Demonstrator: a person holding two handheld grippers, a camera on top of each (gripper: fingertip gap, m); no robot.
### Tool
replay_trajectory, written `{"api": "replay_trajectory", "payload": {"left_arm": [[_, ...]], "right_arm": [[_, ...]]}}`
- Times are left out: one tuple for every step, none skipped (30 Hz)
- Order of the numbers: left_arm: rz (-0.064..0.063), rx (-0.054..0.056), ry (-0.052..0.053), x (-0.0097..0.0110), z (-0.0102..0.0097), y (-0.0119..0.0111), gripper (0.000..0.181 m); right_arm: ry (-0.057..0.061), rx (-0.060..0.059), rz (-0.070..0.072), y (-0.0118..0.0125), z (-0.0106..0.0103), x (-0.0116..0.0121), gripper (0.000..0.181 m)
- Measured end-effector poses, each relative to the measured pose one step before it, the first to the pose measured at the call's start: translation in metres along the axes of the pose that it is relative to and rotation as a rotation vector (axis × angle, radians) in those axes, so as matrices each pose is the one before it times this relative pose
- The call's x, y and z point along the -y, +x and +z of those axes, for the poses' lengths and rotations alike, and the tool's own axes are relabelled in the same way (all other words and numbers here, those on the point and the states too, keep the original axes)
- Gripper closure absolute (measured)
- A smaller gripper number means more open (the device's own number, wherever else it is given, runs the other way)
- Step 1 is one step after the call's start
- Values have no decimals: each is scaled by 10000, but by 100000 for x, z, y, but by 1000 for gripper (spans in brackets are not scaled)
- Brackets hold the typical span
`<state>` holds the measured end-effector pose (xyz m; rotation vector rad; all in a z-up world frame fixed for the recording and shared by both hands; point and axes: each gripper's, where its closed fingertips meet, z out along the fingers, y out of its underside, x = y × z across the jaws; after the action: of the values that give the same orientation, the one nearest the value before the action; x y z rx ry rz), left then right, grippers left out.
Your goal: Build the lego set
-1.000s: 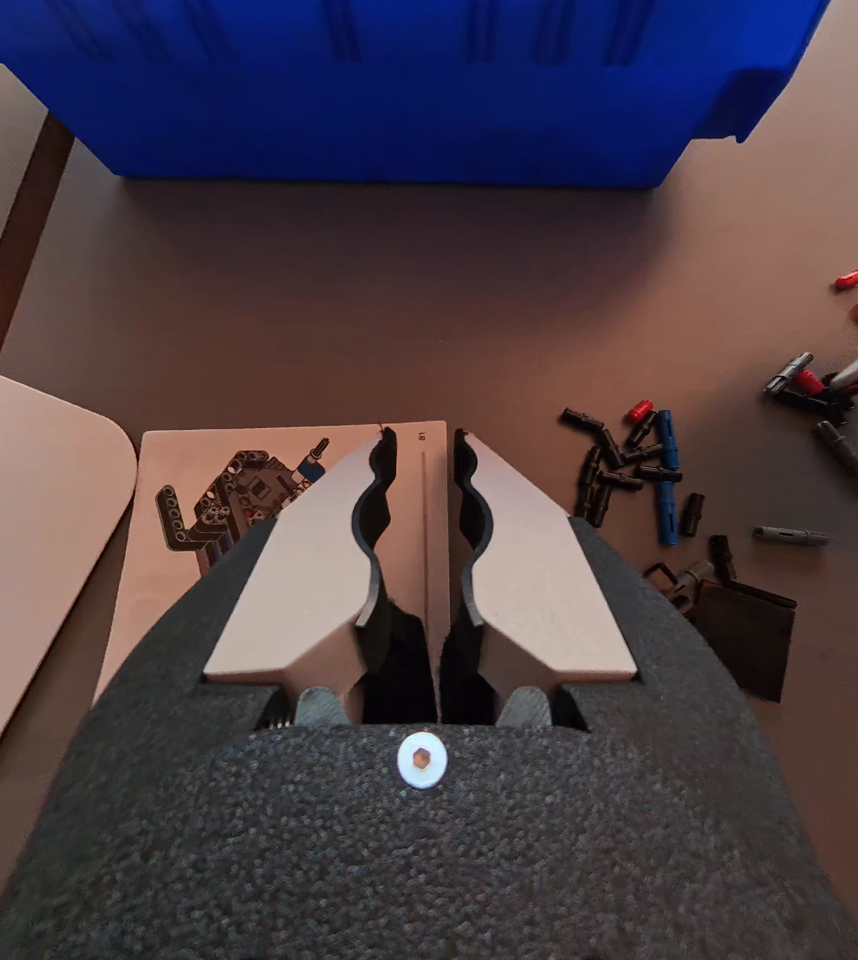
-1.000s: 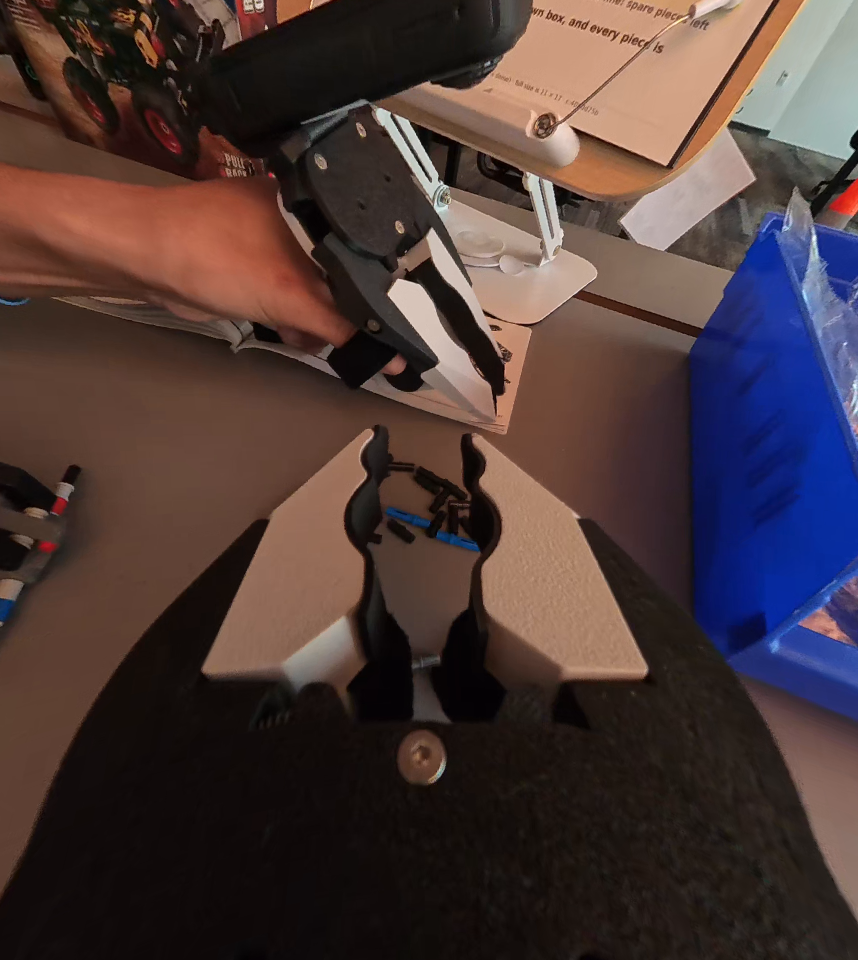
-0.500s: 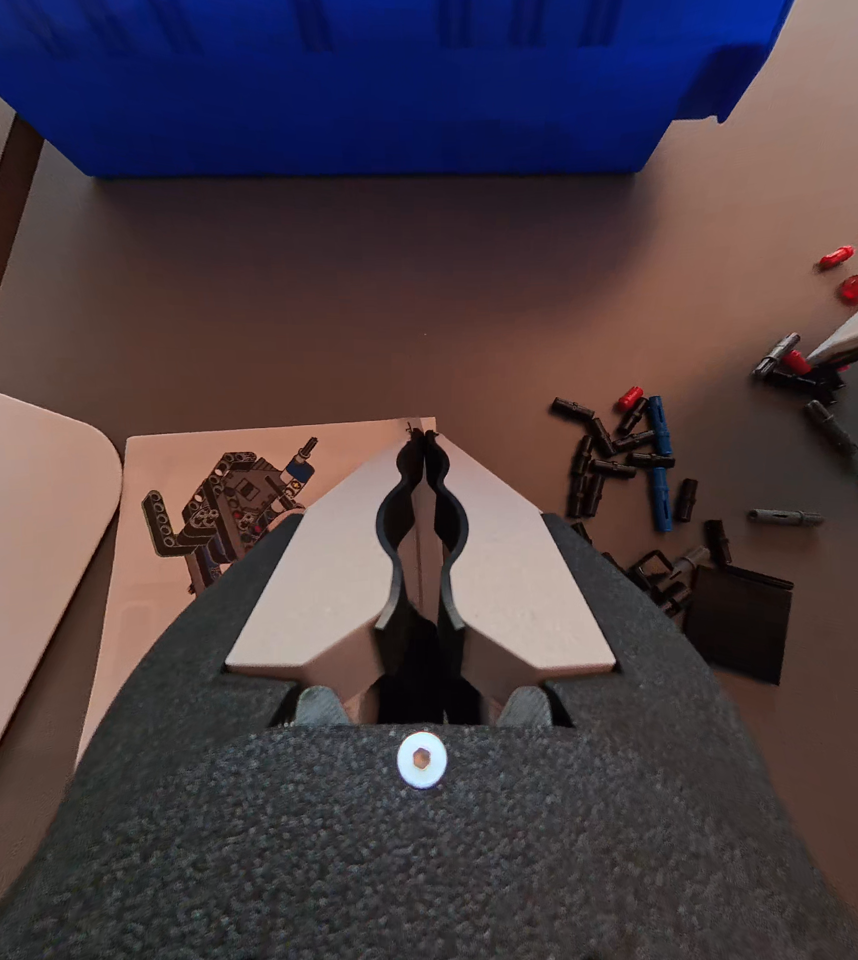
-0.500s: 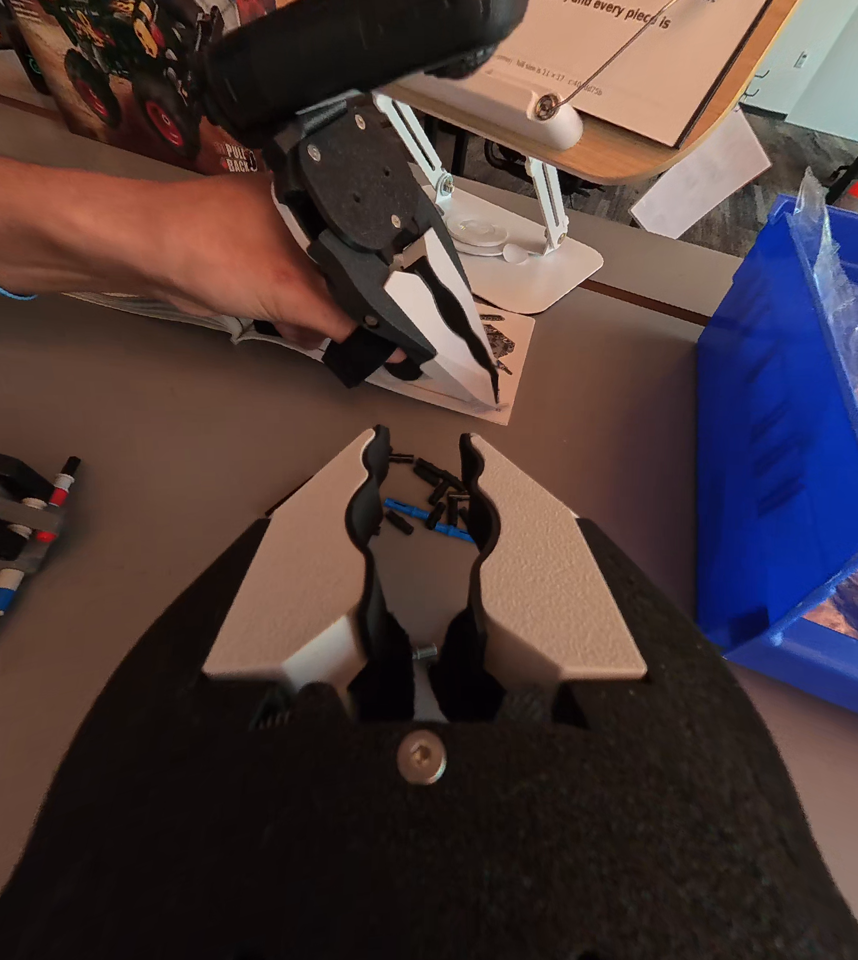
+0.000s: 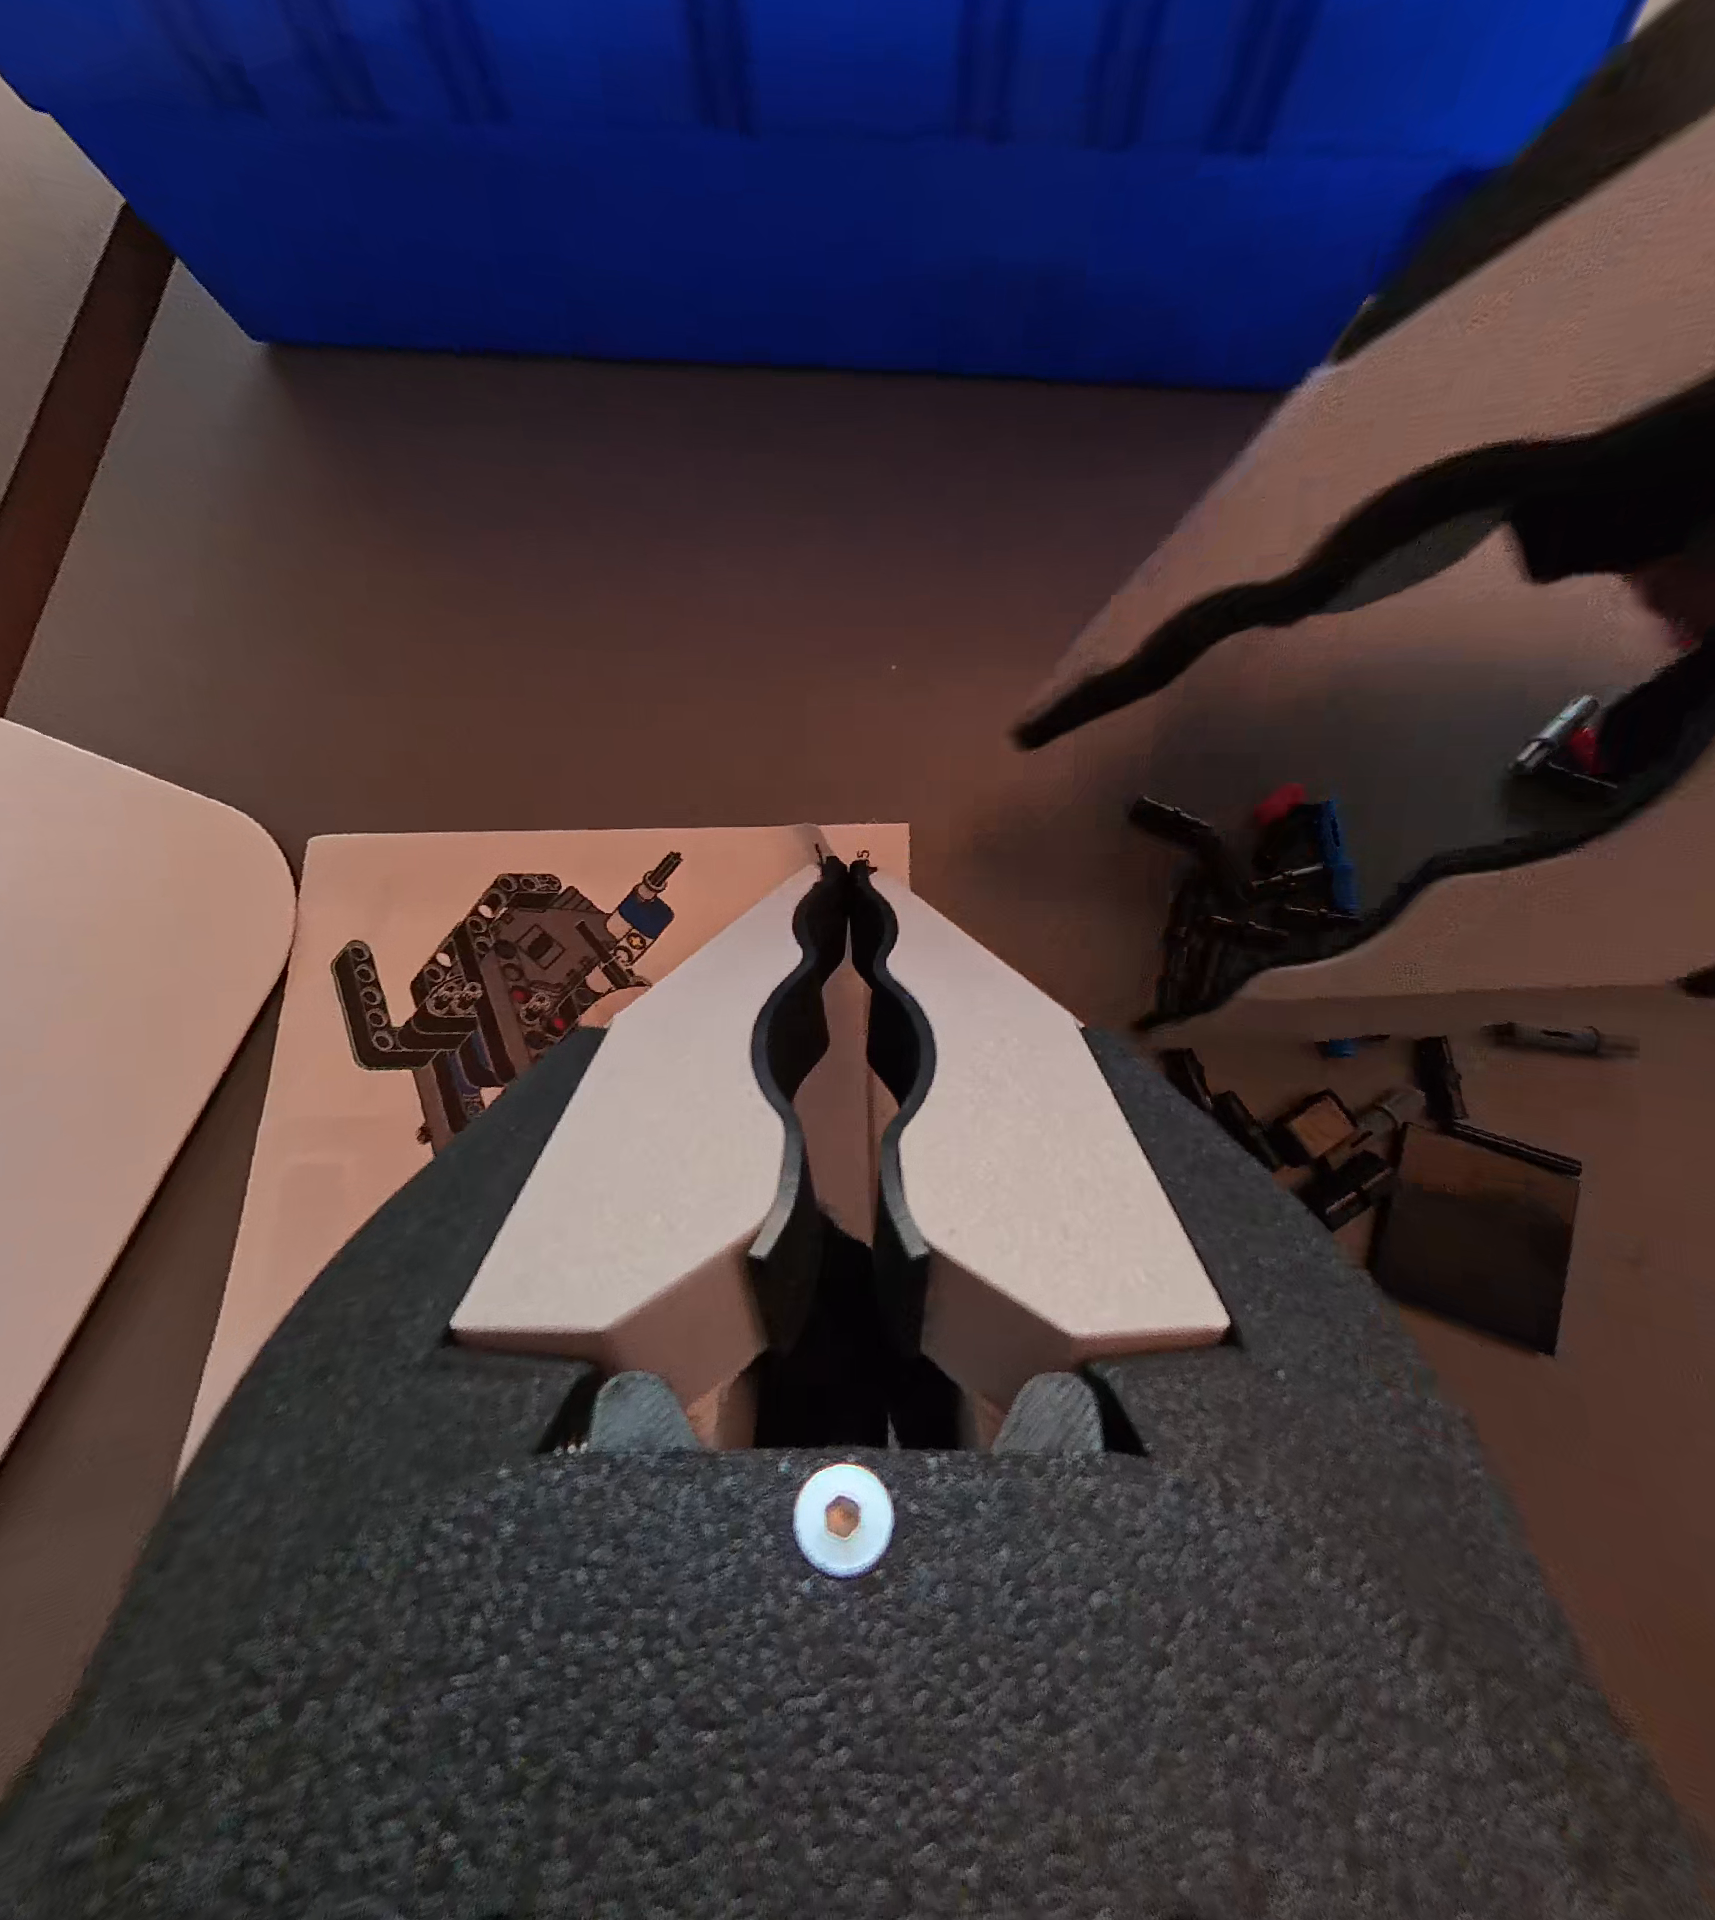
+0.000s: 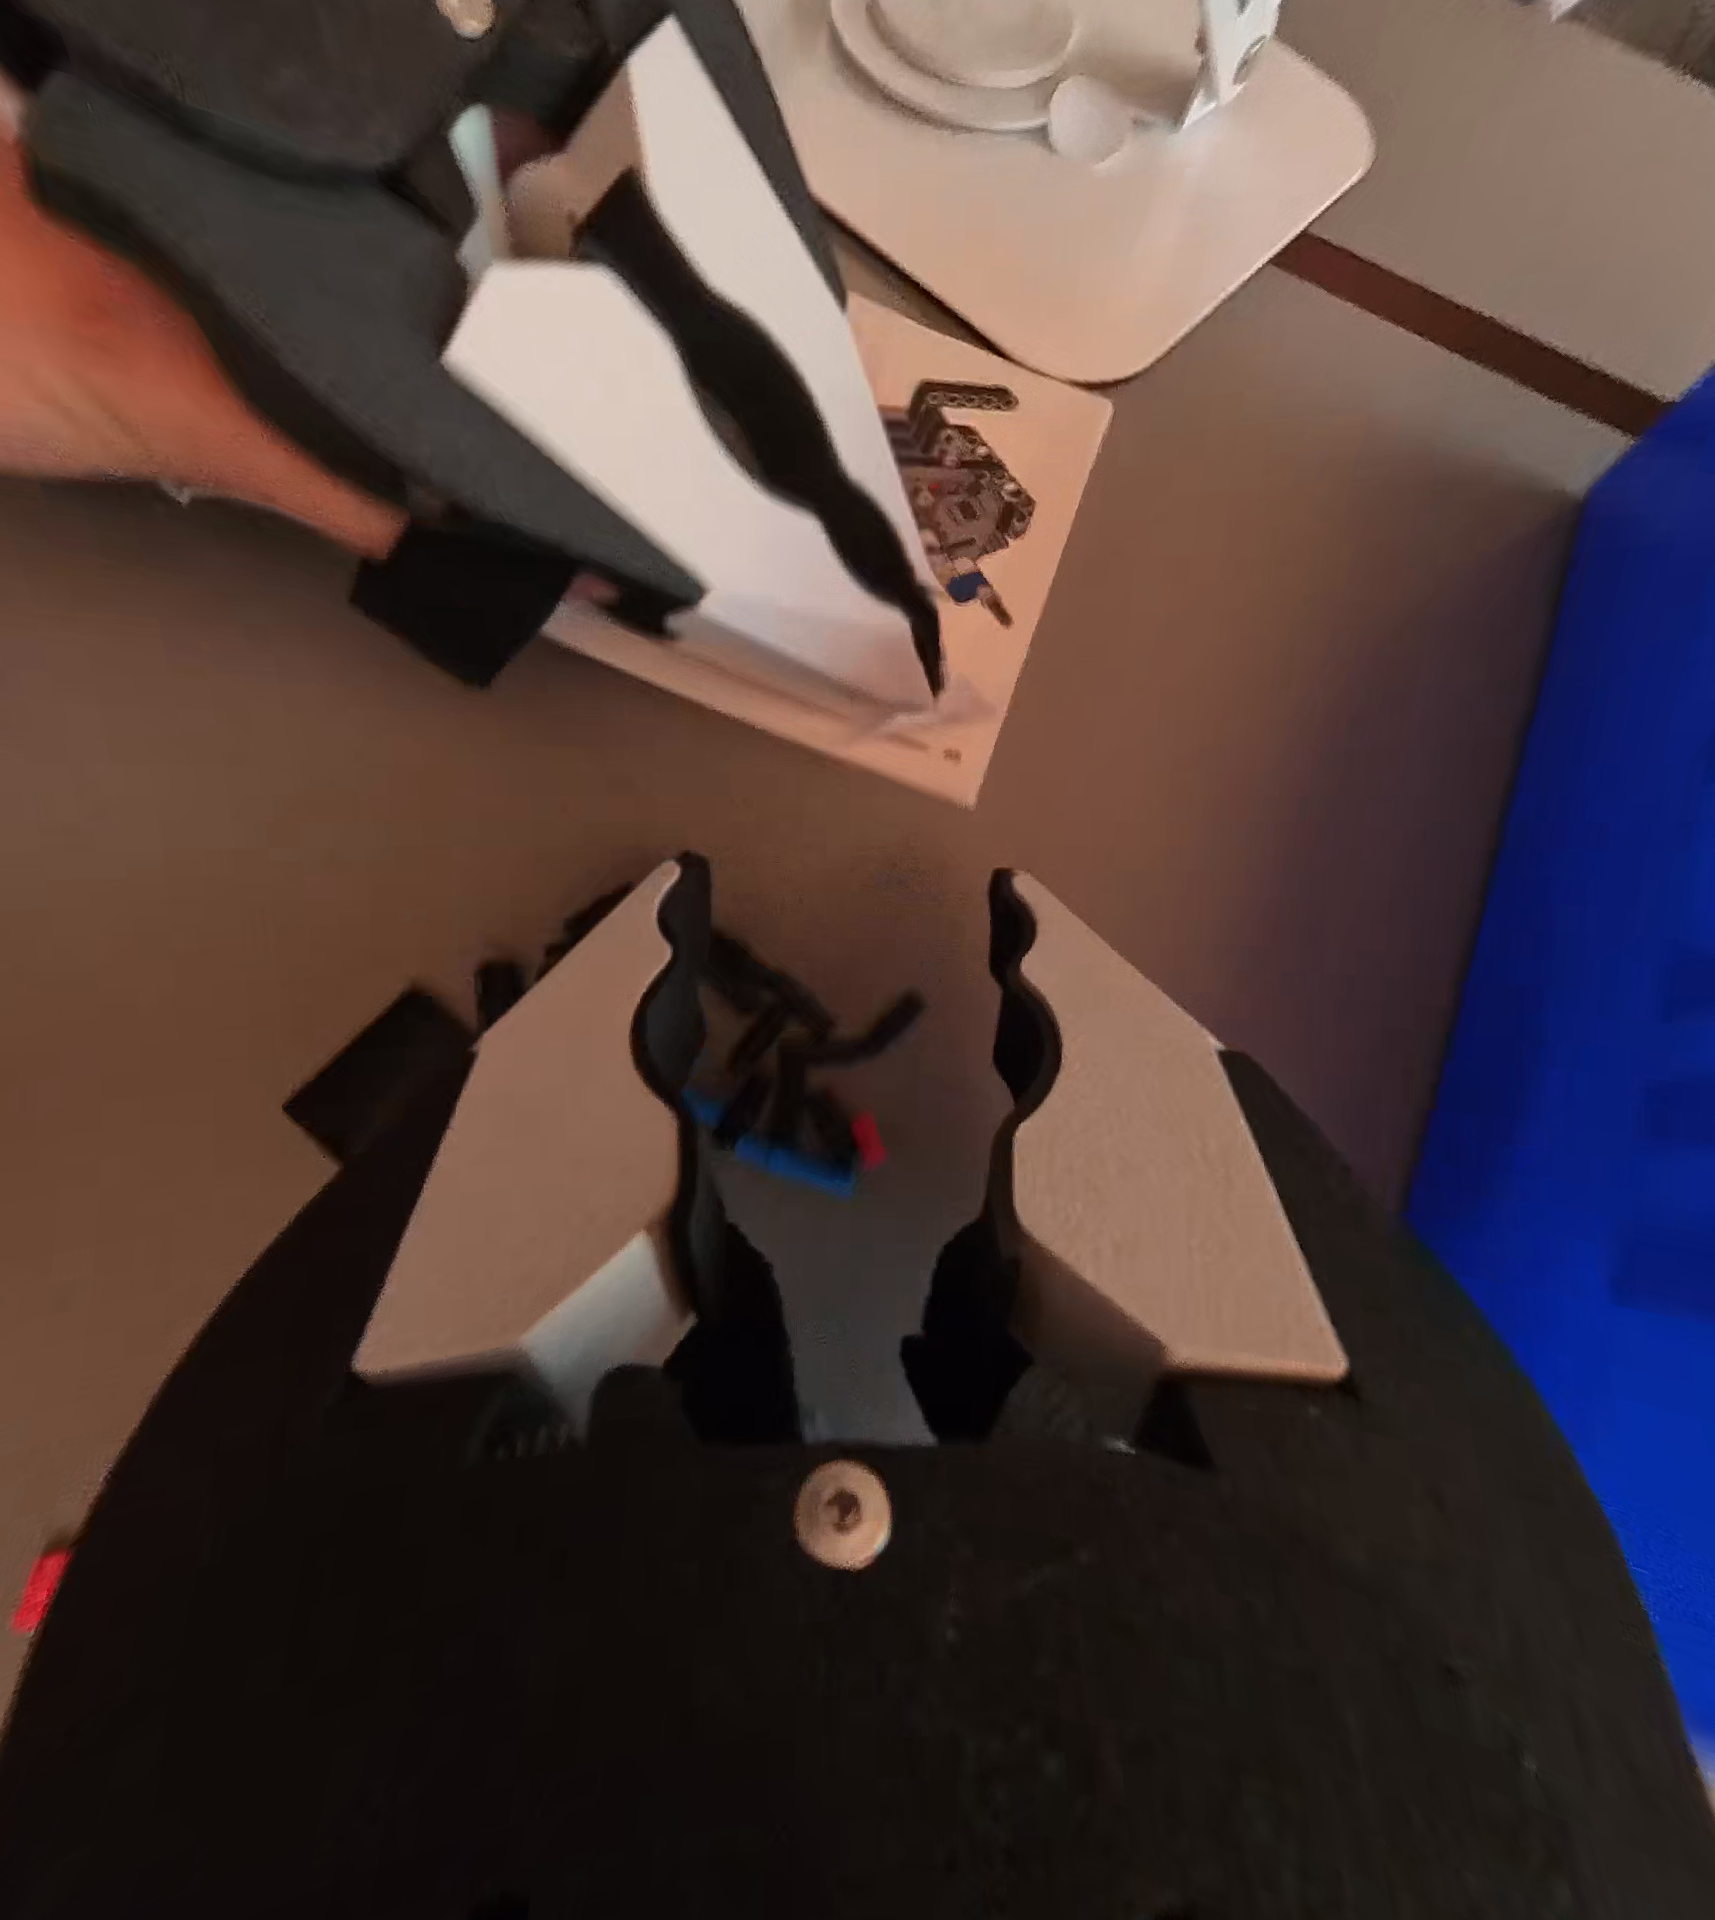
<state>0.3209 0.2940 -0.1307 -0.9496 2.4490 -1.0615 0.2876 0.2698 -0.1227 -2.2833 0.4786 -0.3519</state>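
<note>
The instruction booklet (image 5: pixel 354 1164) lies open on the brown table, with a picture of a model on its page. My left gripper (image 5: pixel 840 868) is shut, its tips pinching the page's far edge near the corner. It also shows in the right wrist view (image 6: pixel 931 675), held by a hand, where the page edge curls up at its tips. My right gripper (image 6: pixel 842 883) is open and empty, hovering over a pile of small black pins (image 6: pixel 780 1039) with a blue axle (image 6: pixel 791 1164). It shows blurred in the left wrist view (image 5: pixel 1087 881) above the same pile (image 5: pixel 1258 904).
A big blue bin (image 5: pixel 728 156) stands at the table's far side, to the right in the right wrist view (image 6: pixel 1663 935). A white stand base (image 6: pixel 1196 208) sits beyond the booklet. A flat black panel (image 5: pixel 1476 1236) lies beside the pins. Some 5 cm of space lies between my two pairs of fingers.
My left gripper closed from open onto the booklet's page edge. My right gripper moved forward and down over the pin pile and opened wider.
</note>
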Motion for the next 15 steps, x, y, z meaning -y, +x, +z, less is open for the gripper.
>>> {"api": "replay_trajectory", "payload": {"left_arm": [[-87, -8, 51, -17, -42, -51, 181], [-95, -5, 51, -8, -79, -57, 181], [-80, 9, 69, 1, -146, -72, 181], [-82, 11, 55, -25, -167, -88, 181], [-94, 48, 74, 6, -167, -154, 181], [-79, 67, 47, -35, -162, -207, 181], [-85, 13, 25, -66, -118, -130, 181], [-85, -21, 44, -18, -113, -61, 181], [-76, -42, 44, 10, -127, 12, 181], [-81, -14, 45, 47, -147, -1, 181], [-90, 43, 46, 63, -223, -66, 181], [-114, 83, 97, 152, -328, -148, 181], [-193, 34, 104, 180, -396, -139, 181], [-258, -120, -54, -30, -391, 25, 181], [-236, -185, -281, -370, -346, 109, 181]], "right_arm": [[-138, 396, 246, 58, 779, 481, 128], [-95, 349, 324, 64, 613, 482, 128], [58, 379, 273, -143, 418, 624, 129], [158, 256, 222, -152, 293, 577, 136], [77, 134, 178, -113, 311, 354, 139], [-199, -110, 145, 186, 349, -100, 142], [-229, -108, 94, 146, 409, -224, 142], [-176, -63, 135, 75, 443, -278, 144], [-90, 49, 101, -107, 449, -155, 147], [-11, -7, 81, -40, 394, -59, 150], [95, -272, -15, 389, 142, 161, 153], [-54, -184, -44, 300, 81, 39, 156], [-34, -25, 5, 70, 30, 28, 161], [5, -85, 2, 174, -18, -23, 167], [16, -154, -103, 263, -44, -107, 173]]}}
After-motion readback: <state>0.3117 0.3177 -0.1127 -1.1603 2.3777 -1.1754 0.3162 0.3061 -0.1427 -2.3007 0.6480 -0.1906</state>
